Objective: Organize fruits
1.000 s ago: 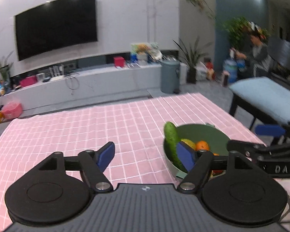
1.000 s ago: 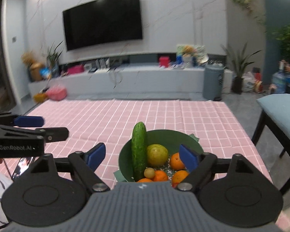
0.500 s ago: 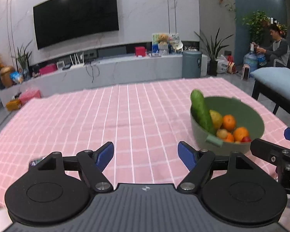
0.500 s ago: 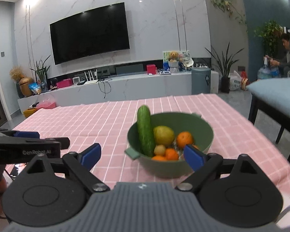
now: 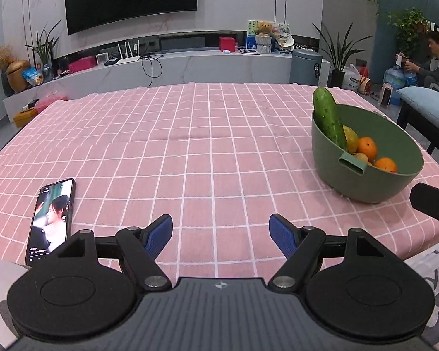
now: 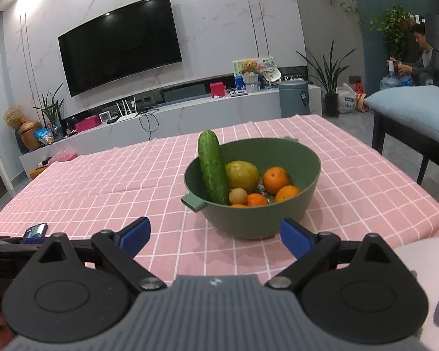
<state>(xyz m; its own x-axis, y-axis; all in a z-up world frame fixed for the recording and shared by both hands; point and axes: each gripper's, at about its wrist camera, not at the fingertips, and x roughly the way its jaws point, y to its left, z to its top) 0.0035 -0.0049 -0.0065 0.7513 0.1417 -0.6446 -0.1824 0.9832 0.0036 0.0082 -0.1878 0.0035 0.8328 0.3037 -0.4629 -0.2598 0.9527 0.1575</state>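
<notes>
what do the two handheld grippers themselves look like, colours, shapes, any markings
Both look alike. The left gripper and right gripper each have a ribbed dark grey body with a small pale emblem at its front edge, two round black discs, black linkage arms with silver pivot screws, and blue pads on the fingertips. No cables show. Any lettering on them is unreadable here.
</notes>
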